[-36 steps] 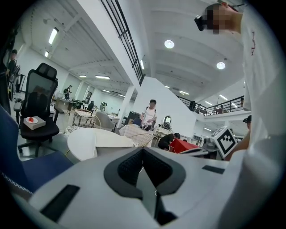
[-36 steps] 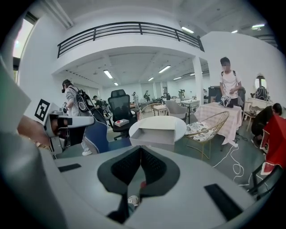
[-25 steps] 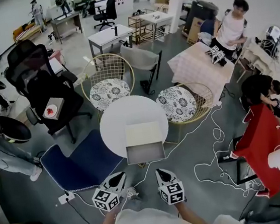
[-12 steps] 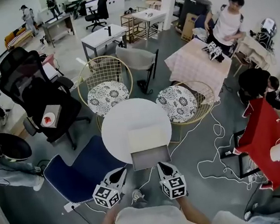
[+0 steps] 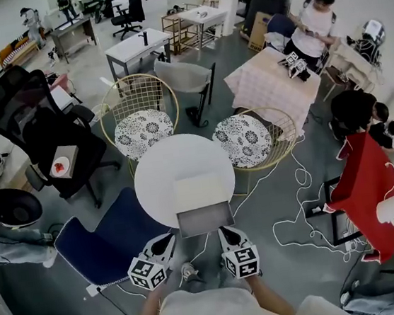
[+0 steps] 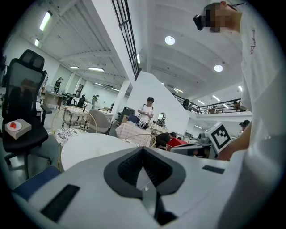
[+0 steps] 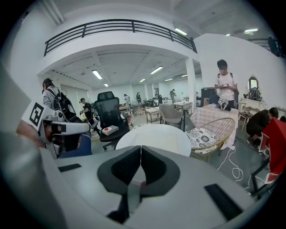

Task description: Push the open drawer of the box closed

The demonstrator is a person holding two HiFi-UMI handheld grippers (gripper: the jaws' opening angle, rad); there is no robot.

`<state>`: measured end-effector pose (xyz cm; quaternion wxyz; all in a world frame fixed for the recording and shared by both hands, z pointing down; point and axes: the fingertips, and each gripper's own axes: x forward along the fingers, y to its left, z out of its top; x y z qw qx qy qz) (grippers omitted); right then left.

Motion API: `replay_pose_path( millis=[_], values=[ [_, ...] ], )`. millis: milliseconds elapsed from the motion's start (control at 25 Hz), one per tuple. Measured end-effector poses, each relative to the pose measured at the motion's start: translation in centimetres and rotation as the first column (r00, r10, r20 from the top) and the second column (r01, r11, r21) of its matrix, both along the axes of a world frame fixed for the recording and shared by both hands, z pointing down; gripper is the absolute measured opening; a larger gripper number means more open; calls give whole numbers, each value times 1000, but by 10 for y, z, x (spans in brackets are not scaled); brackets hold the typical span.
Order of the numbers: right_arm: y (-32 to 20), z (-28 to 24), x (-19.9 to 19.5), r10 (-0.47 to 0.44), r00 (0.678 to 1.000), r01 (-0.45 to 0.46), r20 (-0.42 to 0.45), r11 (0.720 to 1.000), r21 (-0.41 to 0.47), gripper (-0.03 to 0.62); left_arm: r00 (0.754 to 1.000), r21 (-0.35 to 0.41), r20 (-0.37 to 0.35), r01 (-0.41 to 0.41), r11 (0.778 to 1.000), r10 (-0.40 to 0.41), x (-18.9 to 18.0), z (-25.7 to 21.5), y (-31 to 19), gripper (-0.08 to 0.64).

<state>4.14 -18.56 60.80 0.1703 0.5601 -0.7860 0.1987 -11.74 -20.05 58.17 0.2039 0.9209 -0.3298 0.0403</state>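
A cream box (image 5: 200,191) sits on the near edge of the round white table (image 5: 169,165). Its grey drawer (image 5: 204,219) stands pulled out toward me, past the table's rim. My left gripper (image 5: 167,242) hovers just below the drawer's left front corner, jaws shut and empty. At the drawer's right front corner is my right gripper (image 5: 227,233), also shut with nothing held. In the left gripper view the left gripper (image 6: 143,150) points over the table (image 6: 89,145). The right gripper (image 7: 140,147) faces the table (image 7: 156,136) in the right gripper view. Neither shows the box.
A blue chair (image 5: 107,235) stands left of the drawer. Two wire chairs with patterned cushions (image 5: 140,131) (image 5: 246,140) ring the table's far side. A black office chair (image 5: 42,115) is at the left. White cable (image 5: 295,205) lies on the floor at the right, beside a red-covered stand (image 5: 372,189).
Both grippers have edged a little closer to the drawer's front. The head view has shifted slightly. The drawer stays pulled out.
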Motion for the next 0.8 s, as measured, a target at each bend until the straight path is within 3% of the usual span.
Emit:
replay_pose_path(
  millis=[360,800],
  values=[
    [-2,10,26,-77,997,77,9,997,-24,17,996,-14,13,94,996,-93,18,8,-1,12],
    [26,48,29,-125,992,128,31,985,-118,17,995,-78,51,95,992,-91,31,34,23,12]
  ],
)
